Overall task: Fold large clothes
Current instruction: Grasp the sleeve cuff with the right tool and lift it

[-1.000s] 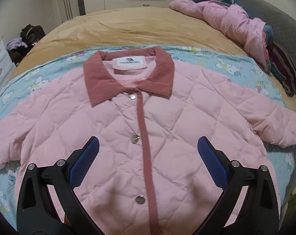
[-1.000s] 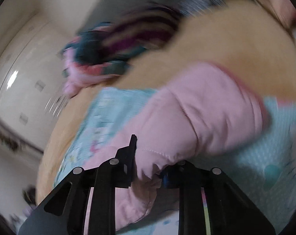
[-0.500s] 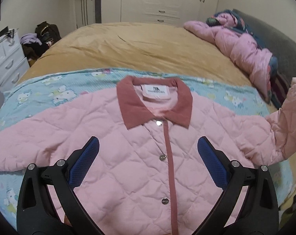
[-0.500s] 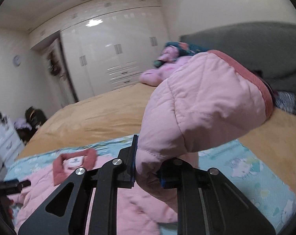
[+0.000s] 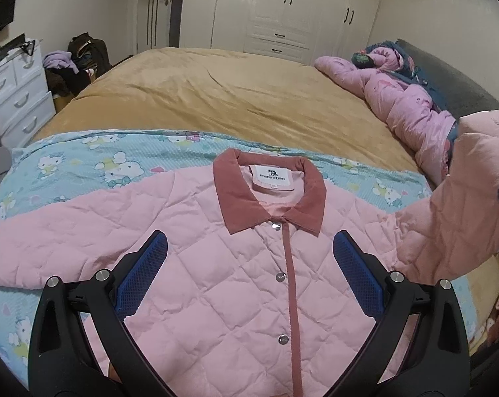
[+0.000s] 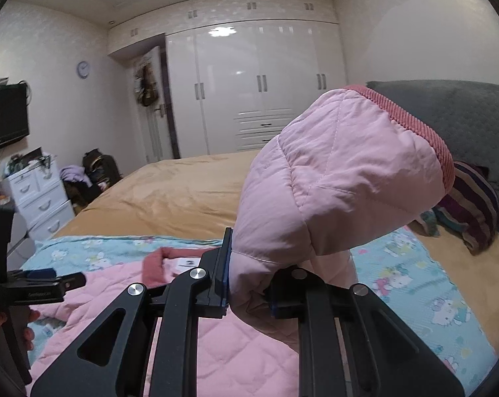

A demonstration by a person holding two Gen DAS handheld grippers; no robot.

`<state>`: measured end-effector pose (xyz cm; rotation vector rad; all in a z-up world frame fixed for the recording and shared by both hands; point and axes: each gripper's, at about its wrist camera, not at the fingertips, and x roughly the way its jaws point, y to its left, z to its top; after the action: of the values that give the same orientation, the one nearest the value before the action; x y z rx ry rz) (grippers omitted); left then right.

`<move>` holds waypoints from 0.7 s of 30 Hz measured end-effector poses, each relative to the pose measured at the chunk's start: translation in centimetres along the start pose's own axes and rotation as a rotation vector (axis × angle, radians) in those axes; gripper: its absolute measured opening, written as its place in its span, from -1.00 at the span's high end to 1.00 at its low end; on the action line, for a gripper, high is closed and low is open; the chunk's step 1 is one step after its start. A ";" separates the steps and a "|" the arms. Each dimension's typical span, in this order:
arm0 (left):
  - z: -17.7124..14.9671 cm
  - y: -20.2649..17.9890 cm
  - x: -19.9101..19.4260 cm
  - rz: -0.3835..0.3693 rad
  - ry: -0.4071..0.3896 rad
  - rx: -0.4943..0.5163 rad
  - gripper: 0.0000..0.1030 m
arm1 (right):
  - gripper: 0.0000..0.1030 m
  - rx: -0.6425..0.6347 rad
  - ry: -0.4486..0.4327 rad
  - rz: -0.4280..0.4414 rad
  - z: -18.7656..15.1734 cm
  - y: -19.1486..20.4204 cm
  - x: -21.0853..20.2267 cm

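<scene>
A pink quilted jacket [image 5: 236, 264] with a dusty-red collar [image 5: 269, 195] lies face up and buttoned on a blue cartoon-print sheet [image 5: 94, 162]. My left gripper [image 5: 249, 258] hovers open above the jacket's chest with nothing between its blue pads. My right gripper [image 6: 249, 284] is shut on the jacket's right sleeve [image 6: 335, 178], which is lifted off the bed with its red-trimmed cuff drooping forward. That raised sleeve [image 5: 464, 205] also shows at the right edge of the left wrist view. The left sleeve lies flat.
A tan bedspread [image 5: 223, 92] covers the bed beyond the sheet. A heap of pink bedding [image 5: 404, 99] and a striped cloth [image 6: 471, 211] lie by the grey headboard [image 6: 457, 122]. White drawers [image 5: 14, 96] and a bag stand left; wardrobes line the far wall.
My right gripper has lifted the sleeve off the bed and swung it up and toward the jacket's body. My left gripper has risen and pulled back, so more of the jacket shows.
</scene>
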<state>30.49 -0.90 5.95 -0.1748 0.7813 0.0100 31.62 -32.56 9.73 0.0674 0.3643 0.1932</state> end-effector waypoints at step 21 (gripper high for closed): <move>-0.6 9.6 1.5 -0.279 0.026 -0.302 -0.82 | 0.69 -0.137 0.282 0.193 -9.3 14.5 9.3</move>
<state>30.45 8.34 2.99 -0.5707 0.7733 -0.1393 34.19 -16.19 -0.74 -0.0609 0.6251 0.4198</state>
